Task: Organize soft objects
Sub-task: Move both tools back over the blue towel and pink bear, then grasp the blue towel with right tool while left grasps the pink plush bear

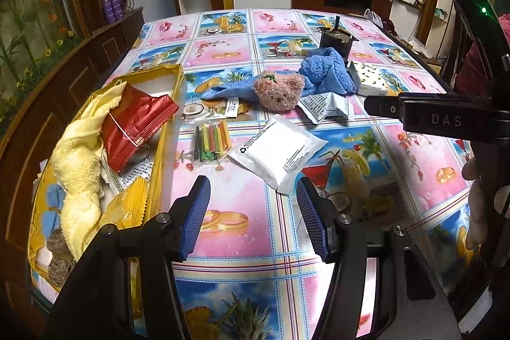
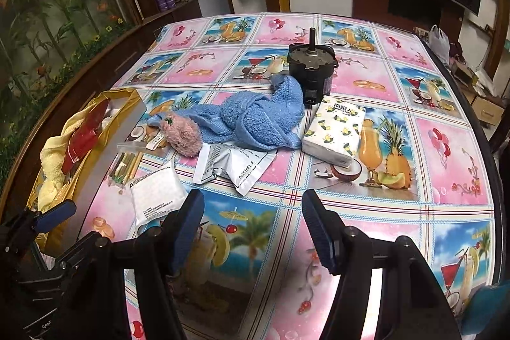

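My table [image 2: 366,206], under its bright printed cloth, fills both views. At its left edge sits the gold box [image 1: 169,117], already holding a yellow towel [image 1: 79,161] and a red foil bag [image 1: 134,126]. Toward the far middle lies the blue towel [image 2: 255,117], bunched up, with the pink teddy bear [image 2: 181,136] touching its left end. Just right of the towel is a tissue pack [image 2: 334,133]; behind it stands a black motor [image 2: 310,66]. Nearer me lie a white pouch [image 1: 280,152] and a bag of coloured sticks [image 1: 212,141]. My left gripper [image 1: 253,212] and right gripper [image 2: 253,222] both hover over the cloth, jaws parted about halfway, gripping nothing.
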`<state>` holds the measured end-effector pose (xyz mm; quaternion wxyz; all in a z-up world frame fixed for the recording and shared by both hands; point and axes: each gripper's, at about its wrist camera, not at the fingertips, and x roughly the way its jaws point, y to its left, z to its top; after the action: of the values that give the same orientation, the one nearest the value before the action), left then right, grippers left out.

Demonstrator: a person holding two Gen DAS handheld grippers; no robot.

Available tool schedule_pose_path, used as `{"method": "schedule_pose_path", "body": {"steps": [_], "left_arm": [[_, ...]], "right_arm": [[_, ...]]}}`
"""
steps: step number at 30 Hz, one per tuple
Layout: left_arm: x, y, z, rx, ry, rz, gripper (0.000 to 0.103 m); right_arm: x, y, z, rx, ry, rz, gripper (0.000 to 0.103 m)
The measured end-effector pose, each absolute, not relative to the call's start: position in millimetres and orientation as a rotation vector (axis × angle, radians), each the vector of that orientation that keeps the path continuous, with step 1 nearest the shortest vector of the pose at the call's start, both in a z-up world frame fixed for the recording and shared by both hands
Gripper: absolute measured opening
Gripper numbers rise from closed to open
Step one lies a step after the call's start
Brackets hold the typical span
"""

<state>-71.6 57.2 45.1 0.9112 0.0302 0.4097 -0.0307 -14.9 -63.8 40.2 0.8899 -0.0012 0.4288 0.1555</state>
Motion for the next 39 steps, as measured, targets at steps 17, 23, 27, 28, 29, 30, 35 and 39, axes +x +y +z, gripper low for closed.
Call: {"method": "schedule_pose_path", "body": {"steps": [17,23,27,28,29,30,35,39], "left_arm": [[-50.0,86.6,34.1,-0.092,0.893,-0.119,0.057],[-54.2,90.4,40.3,-0.128,0.873,-0.147,0.057],[-58.0,93.5,43.6,-0.131,0.868,-0.135,0.057],[-59.4,94.0,43.7,-0.130,0.870,-0.132,0.057],[-61.0,94.8,43.8,-0.128,0.872,-0.130,0.057],[-62.5,95.6,44.2,-0.127,0.872,-0.128,0.057],[-69.1,102.7,46.3,-0.122,0.862,-0.107,0.057],[-70.1,102.3,46.7,-0.135,0.862,-0.124,0.057]], "right_arm": [[34.3,-62.9,46.3,-0.018,0.845,0.218,0.064],[50.0,-39.1,42.6,-0.048,0.774,0.227,0.064],[70.2,-18.4,38.3,-0.081,0.744,0.236,0.064],[75.6,-12.5,35.2,-0.101,0.756,0.230,0.066],[84.0,-6.1,28.0,-0.128,0.805,0.224,0.070],[94.1,-0.5,15.5,-0.141,0.896,0.231,0.071],[80.5,-6.6,8.5,-0.099,0.997,0.308,0.073],[44.0,-15.7,12.4,-0.078,1.060,0.460,0.072]]}}
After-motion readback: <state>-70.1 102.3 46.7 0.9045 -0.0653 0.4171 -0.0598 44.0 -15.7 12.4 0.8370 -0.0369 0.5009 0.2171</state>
